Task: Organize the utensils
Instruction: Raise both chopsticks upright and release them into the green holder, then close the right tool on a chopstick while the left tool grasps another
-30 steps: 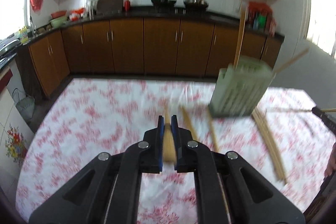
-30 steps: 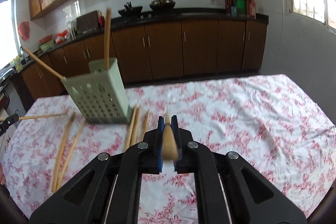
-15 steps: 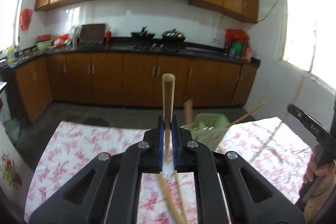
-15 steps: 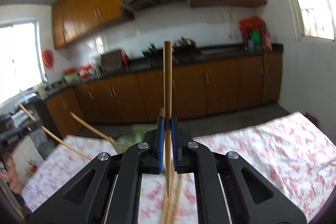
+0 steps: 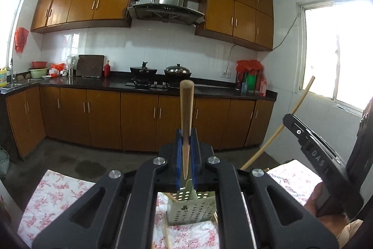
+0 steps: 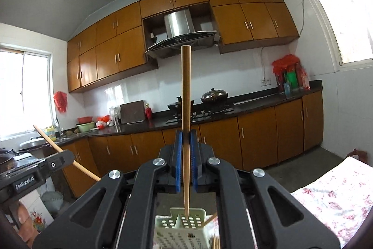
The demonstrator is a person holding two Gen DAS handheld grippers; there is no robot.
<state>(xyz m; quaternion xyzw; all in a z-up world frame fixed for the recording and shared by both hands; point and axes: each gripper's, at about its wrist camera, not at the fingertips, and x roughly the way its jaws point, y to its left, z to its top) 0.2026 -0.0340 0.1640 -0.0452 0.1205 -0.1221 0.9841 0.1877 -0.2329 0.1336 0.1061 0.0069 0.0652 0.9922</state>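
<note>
My left gripper (image 5: 186, 134) is shut on a wooden chopstick (image 5: 186, 113) that stands upright, thin end down, above the pale green perforated utensil holder (image 5: 191, 209) on the table. My right gripper (image 6: 186, 134) is shut on another chopstick (image 6: 186, 109), also upright, its tip at the top of the holder (image 6: 181, 232). The right gripper (image 5: 321, 160) with its chopstick (image 5: 289, 118) shows at the right of the left wrist view. The left gripper (image 6: 35, 174) with its chopstick (image 6: 67, 155) shows at the left of the right wrist view.
The table carries a white cloth with red flowers (image 5: 58, 193), also seen in the right wrist view (image 6: 331, 202). Loose chopsticks (image 5: 166, 237) lie beside the holder. Brown kitchen cabinets and a dark counter (image 5: 139, 85) stand beyond the table.
Both grippers have lifted their chopsticks off the cloth, tilted them upright and moved over the holder. The cameras now look at the far wall instead of down at the table.
</note>
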